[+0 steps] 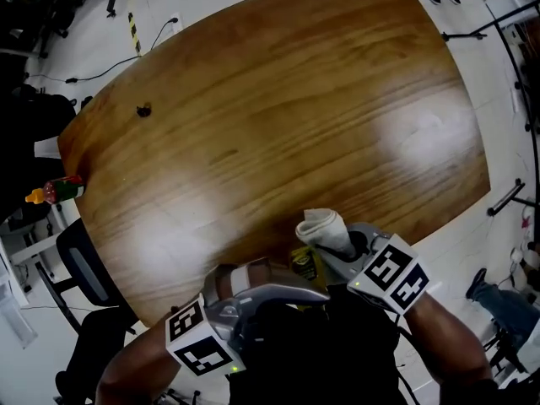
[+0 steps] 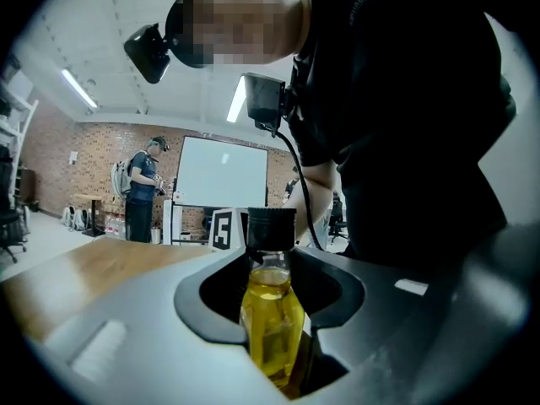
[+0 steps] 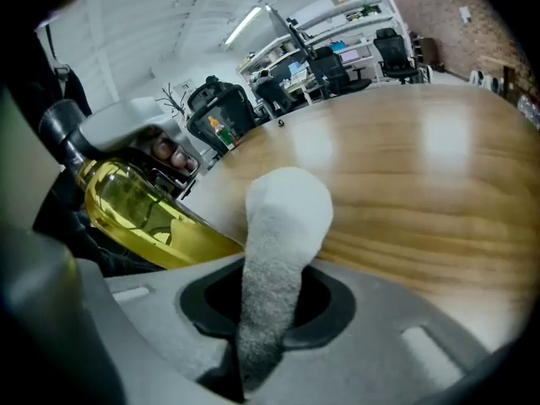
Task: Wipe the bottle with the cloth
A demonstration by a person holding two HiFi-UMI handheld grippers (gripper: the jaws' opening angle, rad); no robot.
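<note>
A small glass bottle (image 2: 272,323) of yellow liquid with a black cap stands between the jaws of my left gripper (image 2: 278,361), which is shut on its body. In the head view the bottle (image 1: 305,265) shows only as a yellow patch near the table's front edge, just right of my left gripper (image 1: 278,281). A folded white cloth (image 3: 278,251) sticks up out of my right gripper (image 3: 257,353), which is shut on it. The cloth (image 1: 327,229) lies right beside the bottle (image 3: 143,213); my right gripper (image 1: 342,251) is on the bottle's right side.
The wooden table (image 1: 278,125) stretches away from me, with a small dark object (image 1: 144,110) at its far left. A sauce bottle (image 1: 56,191) sits off the table's left edge, above a black chair (image 1: 80,264). A person (image 2: 142,194) stands far back in the room.
</note>
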